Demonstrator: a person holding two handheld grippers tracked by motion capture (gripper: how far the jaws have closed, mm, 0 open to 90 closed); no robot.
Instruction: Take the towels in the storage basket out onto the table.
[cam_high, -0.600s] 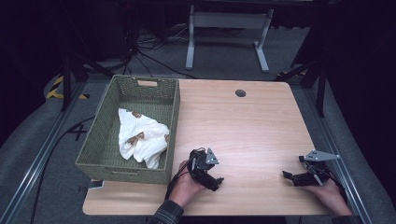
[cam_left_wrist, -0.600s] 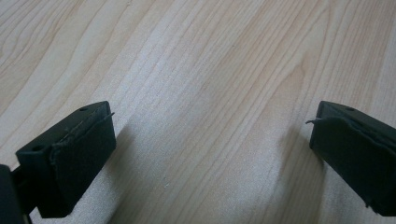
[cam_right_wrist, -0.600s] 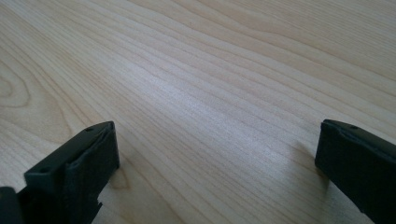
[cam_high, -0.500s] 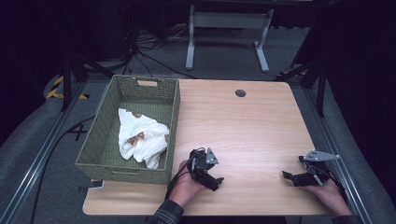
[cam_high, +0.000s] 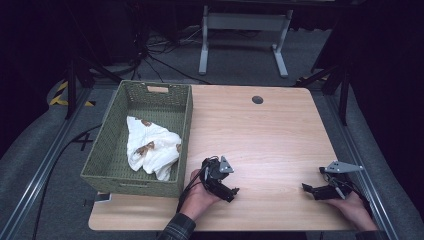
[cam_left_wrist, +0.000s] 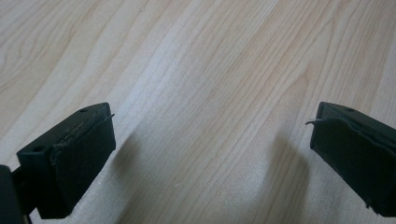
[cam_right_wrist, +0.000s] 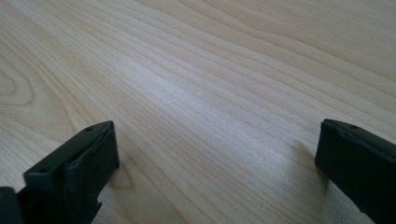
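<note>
A green woven basket (cam_high: 109, 159) stands at the table's left side, with a crumpled white cloth with brown marks (cam_high: 150, 147) lying inside it. My left gripper (cam_high: 231, 191) rests on the wooden table (cam_high: 260, 135) just right of the basket's front corner, held by a hand. In the left gripper view its jaws stand wide apart over bare wood, gripper (cam_left_wrist: 212, 154) open with nothing between. My right gripper (cam_high: 309, 190) lies near the table's front right corner, pointing left. In the right gripper view that gripper (cam_right_wrist: 217, 158) is open over bare wood too.
A small dark round grommet (cam_high: 257, 99) is set in the table near its far edge. Beyond the table stand a grey metal stand (cam_high: 243, 22) and cables on the carpeted floor. Rails run along both sides of the table.
</note>
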